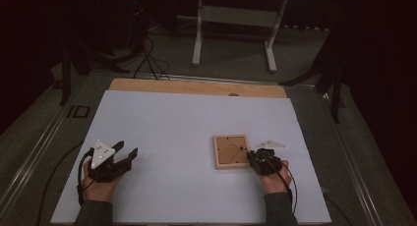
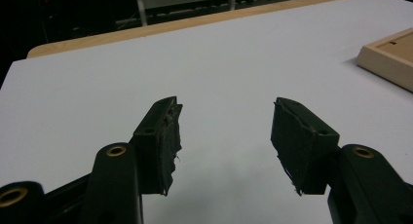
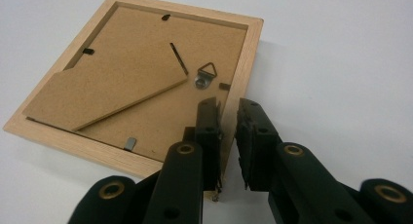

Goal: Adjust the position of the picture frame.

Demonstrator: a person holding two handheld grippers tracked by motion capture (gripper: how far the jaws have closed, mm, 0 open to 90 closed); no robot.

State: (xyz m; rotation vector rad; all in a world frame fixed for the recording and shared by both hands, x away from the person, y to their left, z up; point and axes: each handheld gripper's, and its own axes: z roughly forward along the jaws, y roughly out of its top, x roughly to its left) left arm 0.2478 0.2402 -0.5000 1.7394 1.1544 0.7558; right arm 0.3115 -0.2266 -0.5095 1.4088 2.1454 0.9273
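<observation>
The white rectangular table sheet [image 1: 177, 137] covers most of the wooden tabletop, and the square pale-wood picture frame [image 1: 231, 151] lies on it face down, at about four o'clock from the sheet's centre. Its brown fibreboard backing [image 3: 146, 83] faces up, with a folding stand leg across it and a small triangular metal hanging ring [image 3: 207, 73] near the edge at the frame's three o'clock side.

The right gripper [image 3: 229, 121] sits at that same edge — its two jaws are drawn nearly together around the wooden rail, one inside over the backing and one outside, so it appears clamped on the frame. The left gripper [image 2: 224, 131] rests well apart at about eight o'clock on the sheet, its jaws spread wide with nothing between them.

The step looks like gripping the frame by its rail to lift or turn it. Doing it well likely means keeping the pinch square on the wood — not on the thin backing or the small metal clips [image 3: 129, 144] — and raising it slowly so it doesn't pivot out.
</observation>
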